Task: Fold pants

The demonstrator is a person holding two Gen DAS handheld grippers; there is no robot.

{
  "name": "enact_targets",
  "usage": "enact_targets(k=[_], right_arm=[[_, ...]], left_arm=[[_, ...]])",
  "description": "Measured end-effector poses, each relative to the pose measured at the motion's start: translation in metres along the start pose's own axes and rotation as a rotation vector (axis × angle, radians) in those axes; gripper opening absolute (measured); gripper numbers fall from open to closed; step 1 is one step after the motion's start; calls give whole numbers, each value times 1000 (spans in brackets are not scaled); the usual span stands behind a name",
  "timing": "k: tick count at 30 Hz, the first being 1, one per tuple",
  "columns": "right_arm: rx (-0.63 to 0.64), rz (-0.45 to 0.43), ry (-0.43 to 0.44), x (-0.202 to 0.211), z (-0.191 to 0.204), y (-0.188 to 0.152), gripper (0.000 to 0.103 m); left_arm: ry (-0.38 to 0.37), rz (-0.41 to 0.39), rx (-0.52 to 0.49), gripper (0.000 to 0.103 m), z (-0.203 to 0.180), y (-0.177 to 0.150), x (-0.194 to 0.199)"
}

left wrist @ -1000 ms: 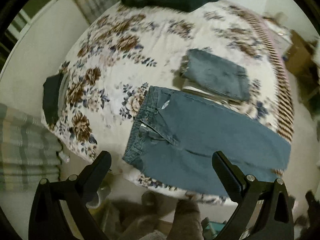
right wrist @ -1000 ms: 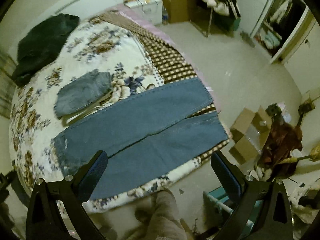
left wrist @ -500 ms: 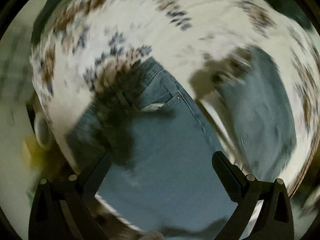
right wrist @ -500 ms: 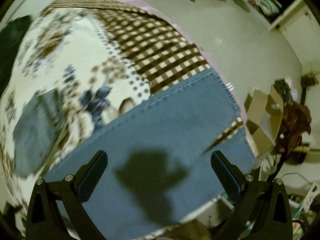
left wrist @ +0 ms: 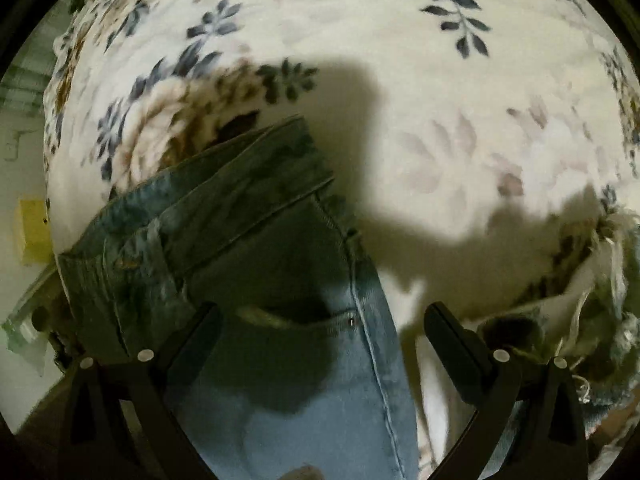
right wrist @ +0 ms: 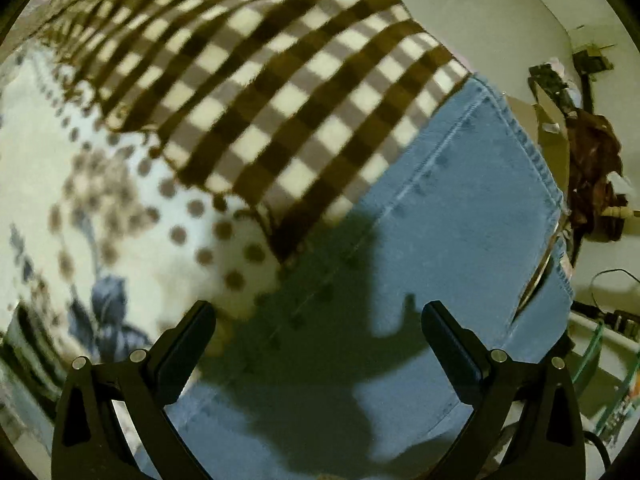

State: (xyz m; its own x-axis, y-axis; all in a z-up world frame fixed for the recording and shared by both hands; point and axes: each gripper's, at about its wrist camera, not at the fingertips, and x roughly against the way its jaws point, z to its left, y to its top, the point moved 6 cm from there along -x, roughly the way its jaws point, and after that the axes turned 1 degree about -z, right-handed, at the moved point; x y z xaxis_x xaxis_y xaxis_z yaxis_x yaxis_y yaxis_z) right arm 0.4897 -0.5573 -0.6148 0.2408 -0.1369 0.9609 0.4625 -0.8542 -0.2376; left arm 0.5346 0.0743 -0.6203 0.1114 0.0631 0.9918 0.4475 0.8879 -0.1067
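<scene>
Blue jeans lie flat on the bed. In the left wrist view their waistband (left wrist: 224, 200) and pocket (left wrist: 296, 316) fill the lower left. My left gripper (left wrist: 320, 320) is open and empty, close above the far corner of the waist. In the right wrist view one leg (right wrist: 460, 232) ends in a stitched hem (right wrist: 532, 152) near the bed's edge. My right gripper (right wrist: 318, 318) is open and empty, close above the far edge of that leg.
The bedspread is floral (left wrist: 440, 80), with a brown checked band (right wrist: 280, 80) at the foot. A second, frayed denim piece (left wrist: 616, 312) lies at the right. Cardboard boxes and clutter (right wrist: 588, 160) stand on the floor beyond the bed.
Both grippers have dropped from high above the bed to just over the jeans, the left toward the waist, the right toward the leg end. Both stay open.
</scene>
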Motion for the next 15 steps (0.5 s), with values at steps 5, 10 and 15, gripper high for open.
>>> enact_targets(k=[5,10,15], right_arm=[[-46,50,7,-19,1,-1,95],[-19,41,27,-22,3,3,77],[24,28,52,-9,-2,-6,10]], left_arm=[[10,-16,-52,81,-10,16,-4],[-56,-26,-121,29,-18,30,-3],[-160,-63,-149,9,-8,39,17]])
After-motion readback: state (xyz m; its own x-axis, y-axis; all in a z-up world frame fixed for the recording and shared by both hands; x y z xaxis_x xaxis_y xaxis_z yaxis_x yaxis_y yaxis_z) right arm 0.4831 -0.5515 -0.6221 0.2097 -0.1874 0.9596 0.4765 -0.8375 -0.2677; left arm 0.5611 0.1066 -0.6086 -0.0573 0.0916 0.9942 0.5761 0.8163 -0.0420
